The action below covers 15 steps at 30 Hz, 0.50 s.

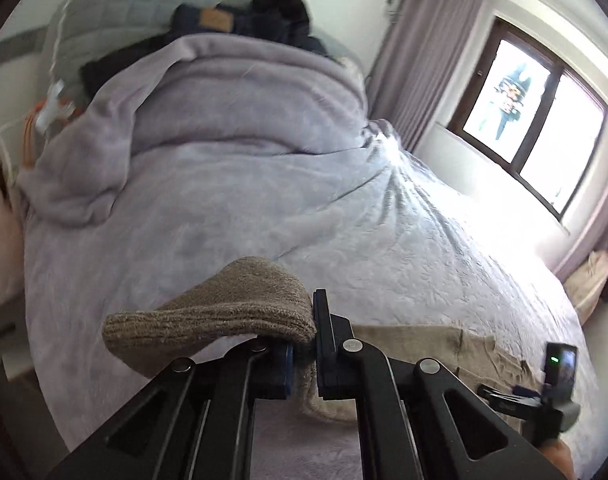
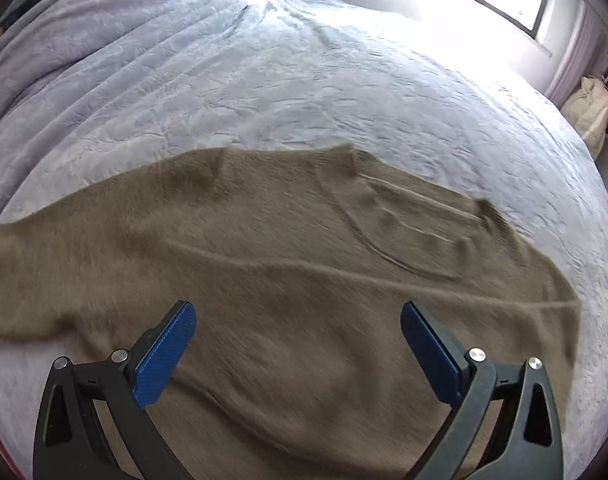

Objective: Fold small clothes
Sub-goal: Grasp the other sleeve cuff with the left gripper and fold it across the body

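Observation:
A brown knit sweater [image 2: 304,264] lies spread on the pale lilac bed cover [image 2: 304,80]. My left gripper [image 1: 304,348] is shut on the sweater's ribbed cuff or hem [image 1: 224,312], which it holds lifted above the bed. More of the sweater [image 1: 443,352] lies flat behind it. My right gripper [image 2: 298,320] is open and empty, with its blue pads [image 2: 168,352] just above the middle of the sweater body. The right gripper also shows at the right edge of the left wrist view [image 1: 555,384].
A bunched lilac blanket [image 1: 232,120] and dark clothes [image 1: 280,12] are piled at the head of the bed against a grey headboard [image 1: 144,4]. A window [image 1: 531,108] and curtains are to the right. A beige bag [image 2: 587,108] sits on the floor by the wall.

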{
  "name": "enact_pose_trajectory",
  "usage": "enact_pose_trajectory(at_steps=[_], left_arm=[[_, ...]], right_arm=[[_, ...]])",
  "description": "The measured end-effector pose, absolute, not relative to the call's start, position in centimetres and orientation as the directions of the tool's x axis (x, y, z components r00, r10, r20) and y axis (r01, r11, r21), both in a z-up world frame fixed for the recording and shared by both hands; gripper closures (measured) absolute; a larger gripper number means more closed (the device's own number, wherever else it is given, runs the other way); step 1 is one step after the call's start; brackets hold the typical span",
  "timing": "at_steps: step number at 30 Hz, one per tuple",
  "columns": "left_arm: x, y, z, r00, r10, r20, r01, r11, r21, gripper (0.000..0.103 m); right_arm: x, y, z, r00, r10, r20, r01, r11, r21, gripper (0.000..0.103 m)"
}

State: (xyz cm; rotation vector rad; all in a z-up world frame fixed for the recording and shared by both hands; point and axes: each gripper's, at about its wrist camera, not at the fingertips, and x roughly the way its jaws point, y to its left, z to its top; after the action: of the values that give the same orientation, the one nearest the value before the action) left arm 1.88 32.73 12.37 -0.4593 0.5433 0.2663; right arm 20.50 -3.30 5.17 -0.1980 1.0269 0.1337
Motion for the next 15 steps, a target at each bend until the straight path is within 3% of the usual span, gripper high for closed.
enact_pose_trajectory(at_steps=[3, 6, 10, 15], left_arm=[[2.9, 30.6, 14.1, 0.837, 0.095, -0.538, -0.312, 0.892, -0.328, 0.095], [4.4, 28.0, 16.4, 0.855, 0.059, -0.515, -0.247, 0.92, -0.305, 0.095], [6.2, 22.9, 18.7, 0.867, -0.02, -0.498, -0.128, 0.956, -0.262, 0.095], [9.1, 14.2, 18.1, 0.838, -0.086, -0.538, -0.013, 0.984, -0.178, 0.095]], right_arm=[[21.0, 1.6, 3.1, 0.482, 0.073, -0.873, -0.35, 0.93, -0.116, 0.001], [20.2, 5.0, 2.2, 0.536, 0.022, -0.844, -0.432, 0.866, -0.253, 0.001], [19.4, 1.3, 5.7, 0.564, 0.148, -0.813, -0.39, 0.915, -0.104, 0.001], [17.5, -8.4, 7.9, 0.595, 0.088, -0.799, -0.235, 0.969, -0.069, 0.001]])
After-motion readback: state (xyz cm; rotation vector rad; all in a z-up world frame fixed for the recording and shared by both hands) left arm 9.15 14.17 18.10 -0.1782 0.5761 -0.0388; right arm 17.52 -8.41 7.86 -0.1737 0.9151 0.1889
